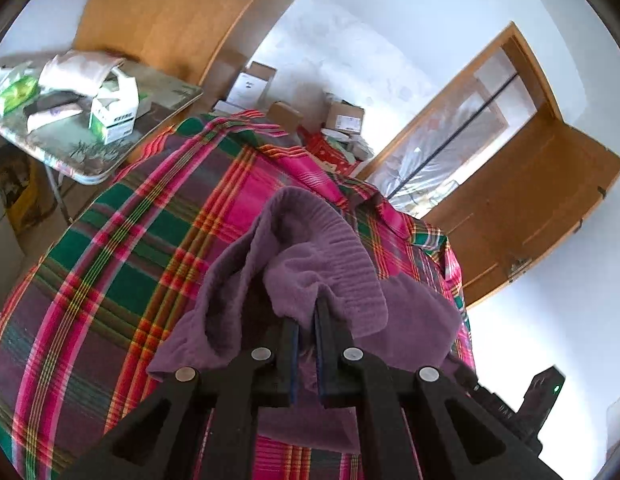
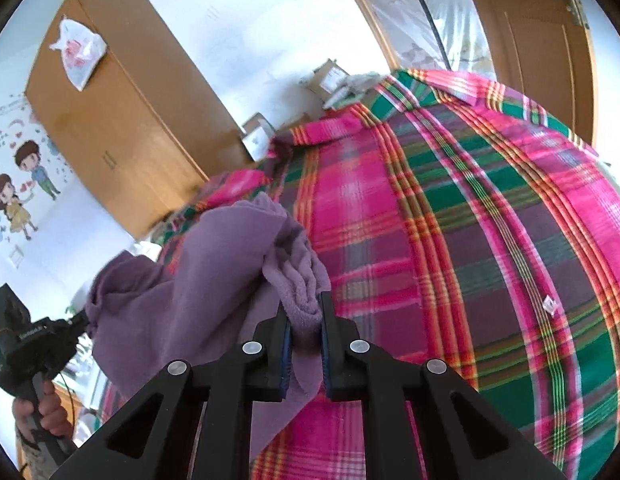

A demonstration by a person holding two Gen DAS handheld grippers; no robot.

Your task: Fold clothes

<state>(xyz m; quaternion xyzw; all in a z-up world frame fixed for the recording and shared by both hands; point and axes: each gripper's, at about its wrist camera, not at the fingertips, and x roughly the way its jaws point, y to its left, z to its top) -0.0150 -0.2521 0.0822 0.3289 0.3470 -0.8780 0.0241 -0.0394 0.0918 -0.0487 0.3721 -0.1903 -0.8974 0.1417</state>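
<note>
Above plaid bedspread [image 1: 110, 280], fleecy purple garment [image 1: 310, 264], seemingly ribbed-edged, between both grippers.

no readable text, print on boxes [image 1: 112, 114] too blurred

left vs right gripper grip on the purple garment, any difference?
The left gripper pinches a ribbed band of the purple garment, jaws almost touching. The right gripper clamps a thicker bunched wad, jaws wider apart. Cloth drapes forward over the left gripper; at the right gripper it hangs below. Both are shut on it above the plaid bedspread.
</note>
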